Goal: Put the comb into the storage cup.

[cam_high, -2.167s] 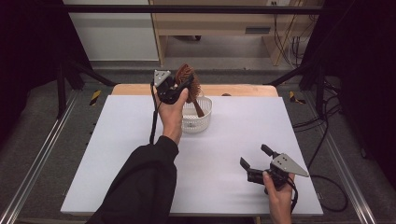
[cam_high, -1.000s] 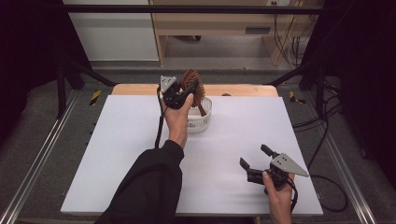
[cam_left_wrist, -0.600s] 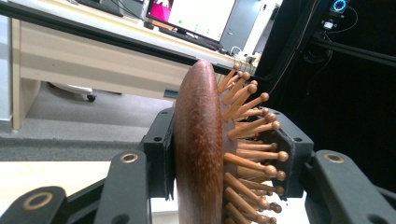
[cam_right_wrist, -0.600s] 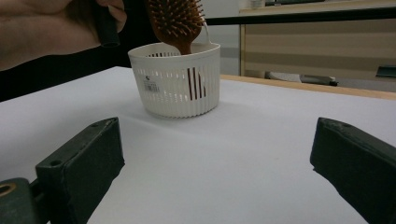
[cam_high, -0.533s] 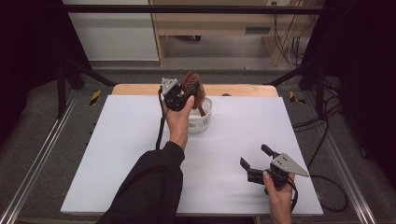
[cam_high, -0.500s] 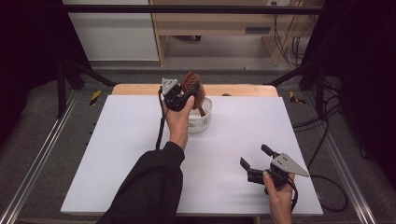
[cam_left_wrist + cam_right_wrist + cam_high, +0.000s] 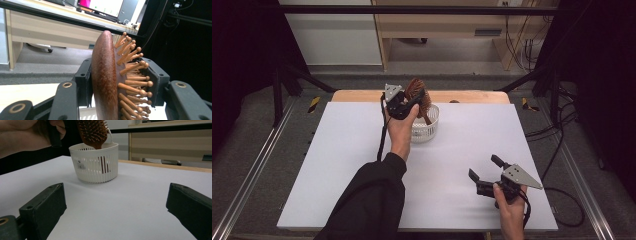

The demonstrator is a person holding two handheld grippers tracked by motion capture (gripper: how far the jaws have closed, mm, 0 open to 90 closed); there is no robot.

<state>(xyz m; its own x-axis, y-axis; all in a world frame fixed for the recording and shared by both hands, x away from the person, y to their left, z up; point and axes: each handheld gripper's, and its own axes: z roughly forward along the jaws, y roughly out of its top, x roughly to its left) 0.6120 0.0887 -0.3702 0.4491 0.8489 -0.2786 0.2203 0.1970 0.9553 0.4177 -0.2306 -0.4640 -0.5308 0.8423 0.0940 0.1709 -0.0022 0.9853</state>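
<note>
A brown wooden hairbrush with peg bristles hangs head-up over a white slotted basket at the back middle of the white table top; its handle reaches down into the basket. My left gripper is shut on the brush head: one pad lies on its smooth back, the other against the bristles, and the jaws have just been opening slightly. Near the front right edge, my right gripper stands open with nothing between its jaws. The right gripper faces the basket and the brush.
The white top lies on a wooden table whose far edge shows behind the basket. Metal rails run along the left and right sides. A cable trails from the right gripper off the right edge.
Since the earliest frame my left hand has carried the brush slightly farther back and over the basket. In the last second it holds still. The right gripper has not moved.
</note>
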